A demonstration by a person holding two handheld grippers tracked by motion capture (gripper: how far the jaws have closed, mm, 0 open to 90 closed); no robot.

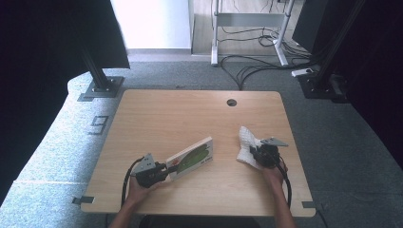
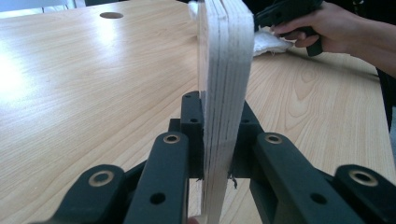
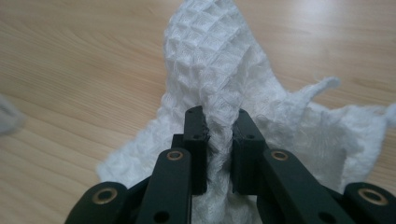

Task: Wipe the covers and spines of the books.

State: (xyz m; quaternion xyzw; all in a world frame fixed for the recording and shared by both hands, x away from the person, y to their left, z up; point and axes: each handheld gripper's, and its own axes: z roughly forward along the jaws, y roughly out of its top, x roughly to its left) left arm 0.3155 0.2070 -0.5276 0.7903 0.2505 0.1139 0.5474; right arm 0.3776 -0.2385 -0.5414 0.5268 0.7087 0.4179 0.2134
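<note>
Left gripper (image 1: 167, 169) clamped on the near edge of a thick board book with a green cover (image 1: 191, 156), front left of the light wooden table (image 1: 190, 114). Right gripper (image 3: 219, 128) pinches a bunched white waffle-weave cloth (image 3: 219, 70) at front right.

One camera looks down from above on the table (image 1: 199, 118). Two ride close behind the jaws. The overhead and left views share the cloth (image 1: 247, 142).

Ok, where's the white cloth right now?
In the high view the white cloth lies on the right side of the table, pinched in the right gripper, well right of the book.
</note>
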